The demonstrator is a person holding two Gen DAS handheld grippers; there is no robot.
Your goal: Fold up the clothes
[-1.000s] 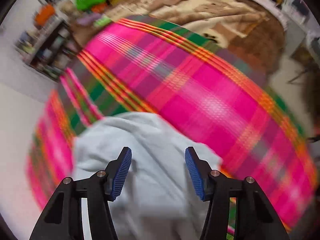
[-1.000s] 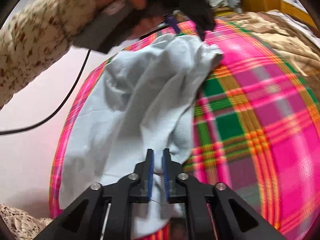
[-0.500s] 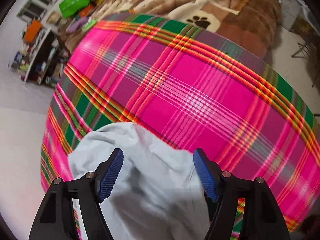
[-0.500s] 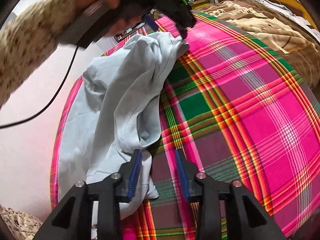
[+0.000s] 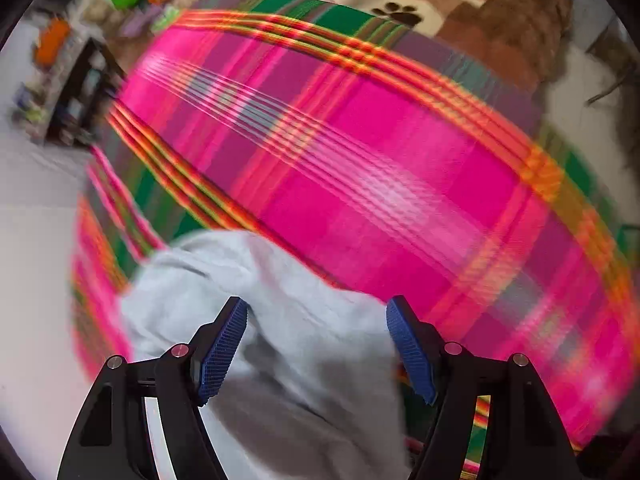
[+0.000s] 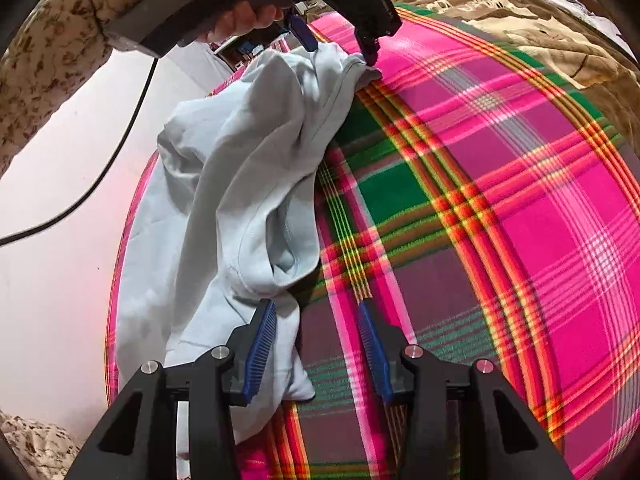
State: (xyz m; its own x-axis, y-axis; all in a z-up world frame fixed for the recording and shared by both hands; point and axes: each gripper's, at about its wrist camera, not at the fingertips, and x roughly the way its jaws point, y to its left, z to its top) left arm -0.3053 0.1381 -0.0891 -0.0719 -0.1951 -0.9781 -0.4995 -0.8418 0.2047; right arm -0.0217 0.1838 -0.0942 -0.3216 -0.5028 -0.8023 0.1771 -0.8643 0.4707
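Observation:
A pale blue garment point(image 6: 248, 160) lies crumpled in a long heap along the left edge of a pink and green plaid blanket point(image 6: 520, 200). My right gripper point(image 6: 316, 306) is open at the garment's near end, its left pad against the cloth and its right pad over bare plaid. At the far end, a hand holds my left gripper point(image 6: 336, 46) with its fingers astride the cloth's tip. In the blurred left wrist view the left gripper point(image 5: 316, 308) is wide open above the garment point(image 5: 260, 272), which lies on the plaid blanket point(image 5: 380, 160).
A brown paw-print blanket point(image 5: 440, 0) lies beyond the plaid one, and shows again as a tan blanket point(image 6: 520, 20). A dark cluttered shelf point(image 5: 72, 92) stands at far left. A floral sleeve point(image 6: 52, 40) and a black cable point(image 6: 100, 176) hang over pale floor point(image 6: 60, 240).
My right gripper went from shut on the garment to open, letting the cloth drop onto the blanket. The left gripper stayed open and keeps moving over the garment's far end.

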